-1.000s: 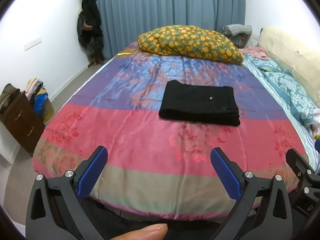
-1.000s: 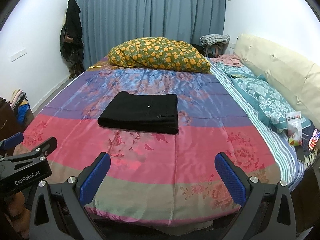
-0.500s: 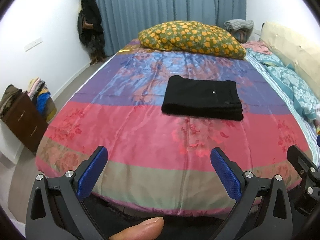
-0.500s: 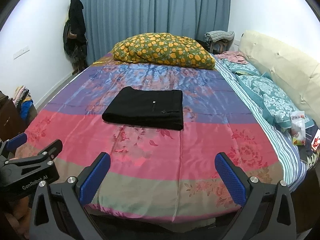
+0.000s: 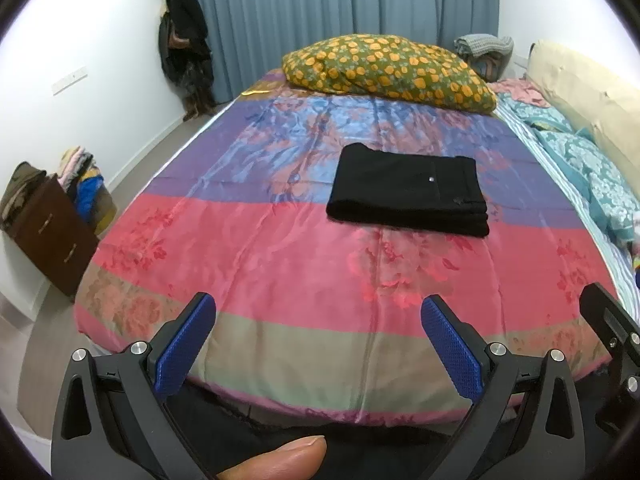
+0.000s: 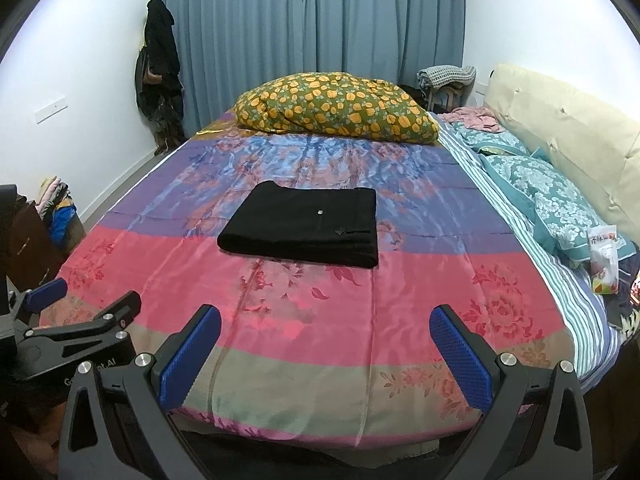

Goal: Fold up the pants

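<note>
The black pants [image 5: 408, 194] [image 6: 304, 224] are seen folded into a flat rectangle, lying just above frame centre on the striped satin quilt [image 5: 280, 272] [image 6: 400, 300], across the seam between its purple and pink bands. A small pale button is visible on the top layer. Nothing touches the pants.

At the bottom of each wrist view, the left gripper [image 5: 318, 344] and the right gripper [image 6: 325, 354] are held with jaws spread wide, blue pads well apart and nothing between them; both hang over the near edge of the quilt, well apart from the pants. A thumb tip [image 5: 276, 458] is seen at the lower edge of the left view.

Compared with the frames a second ago, the pants sit slightly lower and larger in both views, and the jaw spread is unchanged.

Behind the pants, a yellow-flowered pillow [image 5: 388, 72] [image 6: 336, 108] lies at the upper centre. A brown drawer cabinet [image 5: 52, 232] stands at the left, with clothes piled on and behind it.
</note>
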A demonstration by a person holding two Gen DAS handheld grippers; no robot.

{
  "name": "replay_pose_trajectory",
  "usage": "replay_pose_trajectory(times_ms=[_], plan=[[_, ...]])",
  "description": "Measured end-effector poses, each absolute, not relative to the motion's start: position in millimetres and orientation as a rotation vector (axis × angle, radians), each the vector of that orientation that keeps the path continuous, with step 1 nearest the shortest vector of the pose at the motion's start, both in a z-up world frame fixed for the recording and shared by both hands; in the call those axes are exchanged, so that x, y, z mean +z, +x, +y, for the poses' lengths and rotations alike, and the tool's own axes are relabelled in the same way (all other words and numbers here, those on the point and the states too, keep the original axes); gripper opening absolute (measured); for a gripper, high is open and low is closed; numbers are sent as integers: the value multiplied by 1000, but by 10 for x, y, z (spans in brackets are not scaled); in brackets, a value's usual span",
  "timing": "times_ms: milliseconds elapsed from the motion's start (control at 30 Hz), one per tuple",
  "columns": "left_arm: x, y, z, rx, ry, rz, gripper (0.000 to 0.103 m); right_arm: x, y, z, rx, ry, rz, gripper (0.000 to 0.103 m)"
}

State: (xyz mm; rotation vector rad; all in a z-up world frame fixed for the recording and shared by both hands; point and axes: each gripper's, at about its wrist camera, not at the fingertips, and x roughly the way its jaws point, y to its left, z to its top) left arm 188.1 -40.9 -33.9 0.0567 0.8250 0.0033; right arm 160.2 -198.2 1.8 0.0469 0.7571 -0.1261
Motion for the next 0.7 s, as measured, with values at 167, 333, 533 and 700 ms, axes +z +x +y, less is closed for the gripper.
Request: replay_pose_trajectory(times_ms=[167,333,533,700], plan=[[-338,1880,-412,1,55,825,102,36,1603,-1970,-128,42,747,103],[-326,1885,-410,-1,58,821,102,12,1614,-1965,-128,46,755,103],[-305,1885,-406,5,72,814,102,15,1618,-1969,-123,44,748,103],[-274,1886,-389,0,84,803,102,0,1619,-1974,-127,46,749,103]])
